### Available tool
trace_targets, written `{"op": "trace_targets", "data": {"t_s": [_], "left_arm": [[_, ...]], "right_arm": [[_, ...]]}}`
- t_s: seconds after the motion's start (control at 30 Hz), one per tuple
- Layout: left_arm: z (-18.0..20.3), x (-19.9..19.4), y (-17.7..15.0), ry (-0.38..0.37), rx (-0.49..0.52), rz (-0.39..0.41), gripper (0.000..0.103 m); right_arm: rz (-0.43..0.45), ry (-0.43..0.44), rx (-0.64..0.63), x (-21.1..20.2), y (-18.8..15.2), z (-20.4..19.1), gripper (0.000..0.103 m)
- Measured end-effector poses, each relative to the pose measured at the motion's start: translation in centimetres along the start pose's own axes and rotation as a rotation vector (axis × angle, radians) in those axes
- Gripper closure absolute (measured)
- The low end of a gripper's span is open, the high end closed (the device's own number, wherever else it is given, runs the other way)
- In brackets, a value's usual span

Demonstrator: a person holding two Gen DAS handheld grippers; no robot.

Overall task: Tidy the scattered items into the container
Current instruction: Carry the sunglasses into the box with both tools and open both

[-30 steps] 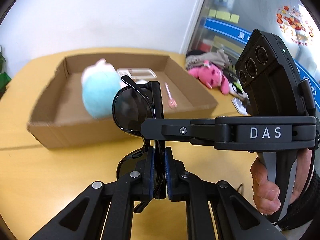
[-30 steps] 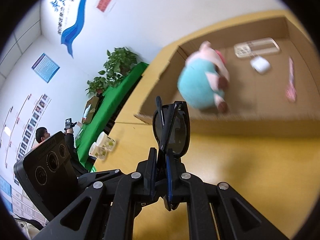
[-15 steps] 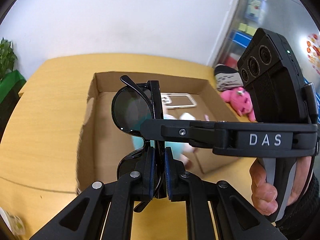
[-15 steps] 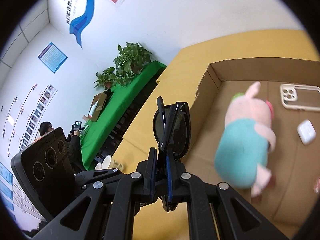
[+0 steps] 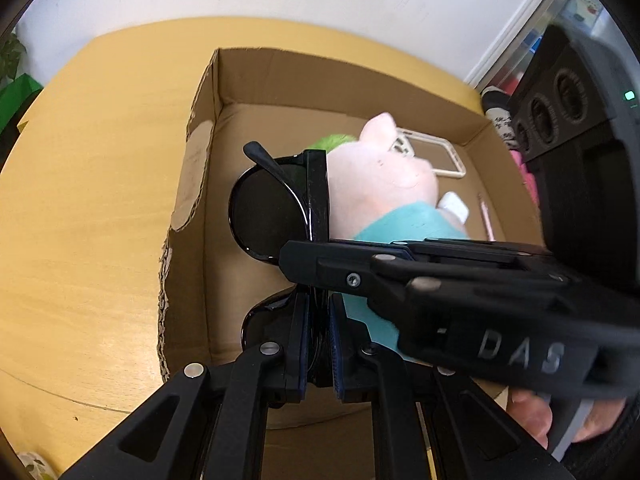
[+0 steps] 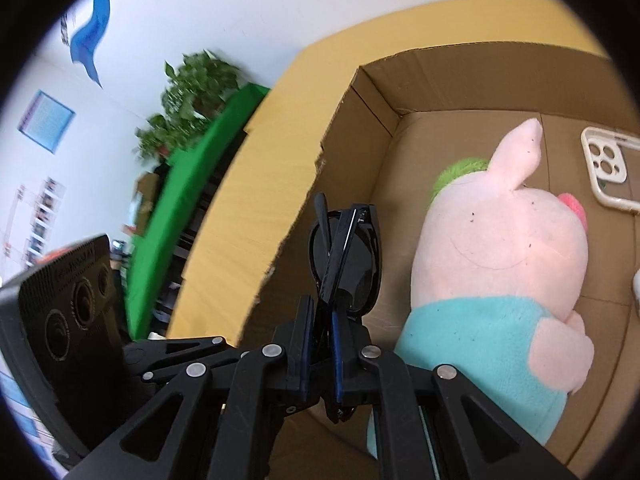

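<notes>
Two hand-held grippers pinch one pair of folded sunglasses [image 5: 272,216]: left hand-held gripper [image 5: 316,344] narrow on the frame at lower centre, right hand-held gripper [image 6: 320,344] likewise clamped. Glasses hang above the cardboard box [image 5: 208,92], mid-frame, beside the plush pig [image 6: 500,248]. Judgement: light, rigid, slick lenses, fragile hinges; grip the frame bar, not the lens. Phone case [image 6: 608,168] upper right. Box sits on yellow surface [image 5: 88,184].
</notes>
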State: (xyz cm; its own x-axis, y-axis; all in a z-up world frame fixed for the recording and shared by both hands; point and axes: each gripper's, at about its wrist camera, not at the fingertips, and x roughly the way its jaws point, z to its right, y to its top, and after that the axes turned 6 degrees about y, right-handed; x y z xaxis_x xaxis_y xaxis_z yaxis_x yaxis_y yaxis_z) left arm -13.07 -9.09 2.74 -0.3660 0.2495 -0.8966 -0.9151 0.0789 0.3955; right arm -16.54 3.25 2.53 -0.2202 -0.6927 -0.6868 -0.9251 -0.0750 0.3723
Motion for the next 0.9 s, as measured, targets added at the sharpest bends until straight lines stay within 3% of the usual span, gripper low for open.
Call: {"op": "trace_targets", "data": {"t_s": [0.27,0.57,0.7,0.9], "left_arm": [[0.2,1.4,-0.5,-0.049,-0.012,-0.043,0.094],[4.6,2.0,1.3,-0.082,0.065,-0.054,0.094],[3.8,1.0,0.8,-0.071,0.058,-0.039,0.094],[0.1,0.5,0.0,-0.003,-0.004,-0.065,0.094]], "right_arm": [[-0.018,-0.149,-0.087,0.5,-0.9,-1.0,0.096],[0.032,-0.247,-0.070,-4.2,-1.3,2.1,0.095],[0.038,-0.233,-0.070,-4.5,-1.5,1.6,0.095],[0.005,-0.159,-0.074,-1.3,-0.8,-1.1,0.095]]}}
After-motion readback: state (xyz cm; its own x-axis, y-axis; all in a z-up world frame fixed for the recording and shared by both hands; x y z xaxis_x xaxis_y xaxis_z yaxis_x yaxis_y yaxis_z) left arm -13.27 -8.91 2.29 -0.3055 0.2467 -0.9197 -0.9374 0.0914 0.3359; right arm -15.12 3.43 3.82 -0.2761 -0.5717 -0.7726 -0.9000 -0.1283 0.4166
